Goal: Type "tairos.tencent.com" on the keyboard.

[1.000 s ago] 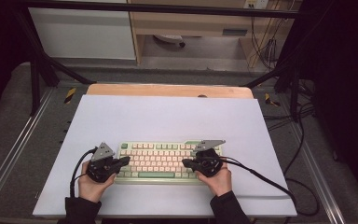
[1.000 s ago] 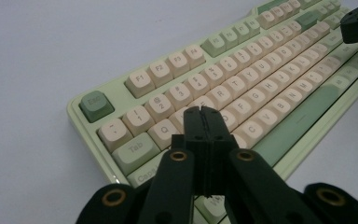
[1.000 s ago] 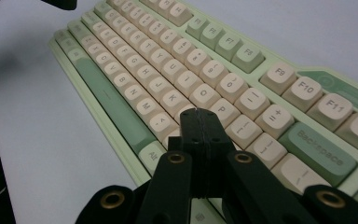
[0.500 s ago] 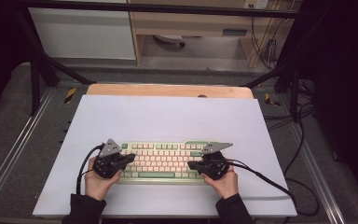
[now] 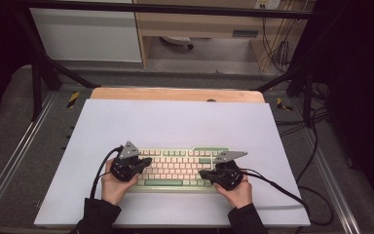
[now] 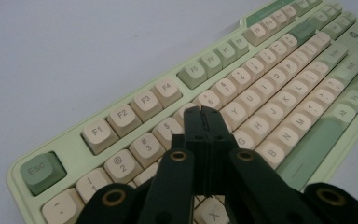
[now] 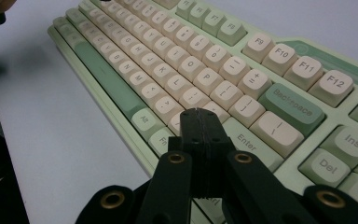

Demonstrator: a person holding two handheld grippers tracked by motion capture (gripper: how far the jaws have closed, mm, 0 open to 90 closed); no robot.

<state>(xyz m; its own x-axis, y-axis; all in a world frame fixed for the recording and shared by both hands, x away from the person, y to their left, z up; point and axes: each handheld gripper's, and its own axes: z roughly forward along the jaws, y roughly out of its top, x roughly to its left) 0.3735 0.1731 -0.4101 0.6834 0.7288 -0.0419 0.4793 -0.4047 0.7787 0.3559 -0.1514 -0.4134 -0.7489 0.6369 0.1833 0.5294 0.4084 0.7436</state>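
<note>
A pale green keyboard (image 5: 175, 168) with cream and green keys lies on the white table sheet (image 5: 175, 122), near the front edge. My left gripper (image 5: 148, 161) is over the keyboard's left end, jaws shut with nothing between them. In the left gripper view its tips (image 6: 204, 112) hover above the number and letter rows of the keyboard (image 6: 270, 79). My right gripper (image 5: 202, 174) sits at the right end, also shut and empty. In the right gripper view its tips (image 7: 199, 114) hang over the keys just left of Enter on the keyboard (image 7: 182, 56).
A wooden board (image 5: 175, 94) edges the sheet at the back. Cables (image 5: 282, 187) trail from the right gripper across the sheet and off its right side. Metal frame rails (image 5: 14, 161) run along both sides of the table.
My left hand has slid rightward, further over the keyboard's left end. The right hand has shifted slightly right and toward the front edge. Both grippers' jaws stay shut.
</note>
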